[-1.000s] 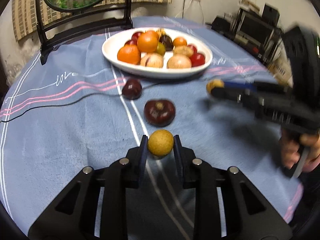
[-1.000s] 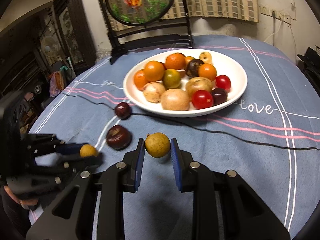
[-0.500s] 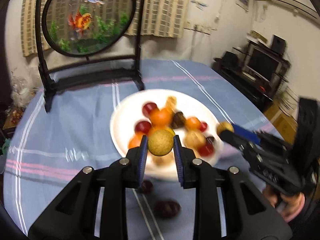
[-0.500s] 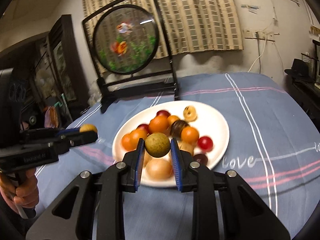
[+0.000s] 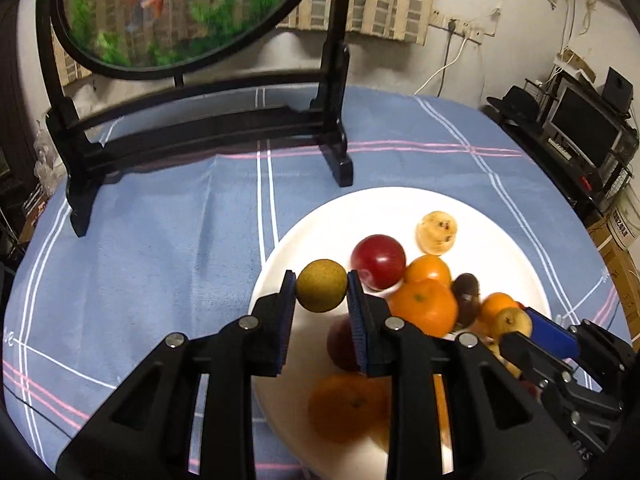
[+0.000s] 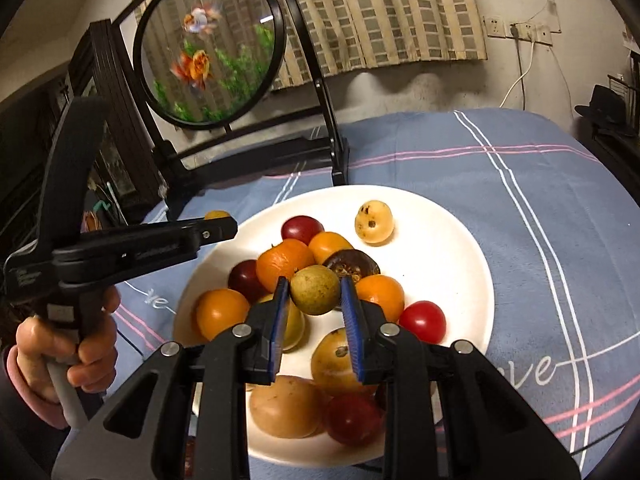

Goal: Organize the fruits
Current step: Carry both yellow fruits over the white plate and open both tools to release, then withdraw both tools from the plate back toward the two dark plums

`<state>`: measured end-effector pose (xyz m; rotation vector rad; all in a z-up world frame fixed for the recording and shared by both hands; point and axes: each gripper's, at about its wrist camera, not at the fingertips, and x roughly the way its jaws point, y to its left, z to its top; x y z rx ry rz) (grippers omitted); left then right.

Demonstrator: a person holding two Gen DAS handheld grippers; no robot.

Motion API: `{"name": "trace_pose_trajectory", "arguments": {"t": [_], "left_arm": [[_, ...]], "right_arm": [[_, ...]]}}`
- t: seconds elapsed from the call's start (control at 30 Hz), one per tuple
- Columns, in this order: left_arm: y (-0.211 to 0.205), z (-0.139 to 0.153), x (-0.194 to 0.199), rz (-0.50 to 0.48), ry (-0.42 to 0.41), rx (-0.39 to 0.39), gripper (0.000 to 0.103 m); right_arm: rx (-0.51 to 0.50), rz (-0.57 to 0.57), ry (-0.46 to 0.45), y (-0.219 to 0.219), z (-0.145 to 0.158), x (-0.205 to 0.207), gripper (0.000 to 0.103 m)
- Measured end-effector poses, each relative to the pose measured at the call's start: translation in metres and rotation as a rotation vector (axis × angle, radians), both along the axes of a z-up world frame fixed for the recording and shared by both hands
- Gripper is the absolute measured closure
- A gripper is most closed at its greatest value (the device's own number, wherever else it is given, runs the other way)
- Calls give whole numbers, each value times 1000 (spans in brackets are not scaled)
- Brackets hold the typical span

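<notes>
Over the left rim of the white plate (image 5: 472,216), my left gripper (image 5: 321,285) is shut on a round yellow-green fruit (image 5: 321,291). My right gripper (image 6: 314,286) is shut on a similar yellow-green fruit (image 6: 315,289) above the pile in the plate (image 6: 444,248). The plate holds several oranges, red and dark fruits and pale yellow ones. In the left wrist view the right gripper (image 5: 516,330) enters from the lower right with its fruit (image 5: 509,322). In the right wrist view the left gripper (image 6: 222,226) reaches in from the left with its fruit (image 6: 216,214).
A round goldfish screen (image 6: 210,52) on a black stand (image 5: 208,128) rises just behind the plate. The blue striped cloth (image 5: 160,240) covers the table. A hand (image 6: 60,344) grips the left handle. Shelves with a monitor (image 5: 580,128) stand off the right edge.
Both grippers have moved forward from above the bare cloth to above the plate, each still holding its fruit. The dark fruits on the cloth have dropped out of view.
</notes>
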<state>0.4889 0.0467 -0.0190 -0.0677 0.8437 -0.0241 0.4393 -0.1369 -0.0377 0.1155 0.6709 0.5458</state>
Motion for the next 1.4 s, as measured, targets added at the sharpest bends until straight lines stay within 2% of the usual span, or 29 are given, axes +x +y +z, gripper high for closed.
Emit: {"name": "trace_pose_trajectory", "arguments": {"t": [0.03,0.07,0.1,0.13,0.17,0.23,0.4,0.47,0.57,0.67,0.8,0.87,0.9,1.03,1.1,1.23,1.4], "left_arm": [[0,-2,1,9,2,0,70],[1,-3,0,20,-1,4,59],[2,-2,-2,37,-15,17,37],[3,1,-5,46,-34,24,34],[3,5,-10,48,-52,33,34],[3,13,-18,39,-57,41,22],[3,43,-70,65,-154,77,4],[8,50,-104,97,-188,75,2],[16,45,-142,148,-197,52,2],[23,27,-178,194,-194,21,2],[40,0,-205,275,-154,-39,2],[51,-9,-211,337,-112,-69,3],[55,-9,-215,351,-119,-80,3],[61,-11,-226,449,-138,15,3],[64,-10,-226,460,-140,10,3],[67,-12,-226,445,-115,-66,3],[67,-9,-228,444,-121,-82,3]], "right_arm": [[-1,2,3,0,-1,2,76],[-4,3,5,1,-2,3,74],[-12,2,3,1,-3,2,72],[-17,0,-1,2,-2,1,70],[-21,-5,-4,2,0,-1,58],[-13,-21,-30,-1,6,-8,46],[12,12,-83,-5,27,-34,46],[3,31,-95,-3,31,-48,46],[-10,57,-103,0,29,-76,45],[-13,80,-93,1,19,-103,43],[-34,97,-62,2,5,-128,43],[-57,111,-52,5,-1,-138,43],[-74,117,-51,8,-3,-143,43],[-150,176,-45,27,-12,-151,43],[-203,205,-47,39,-18,-153,43],[-271,242,-48,57,-28,-151,43],[-315,254,-31,75,-36,-140,43]]}}
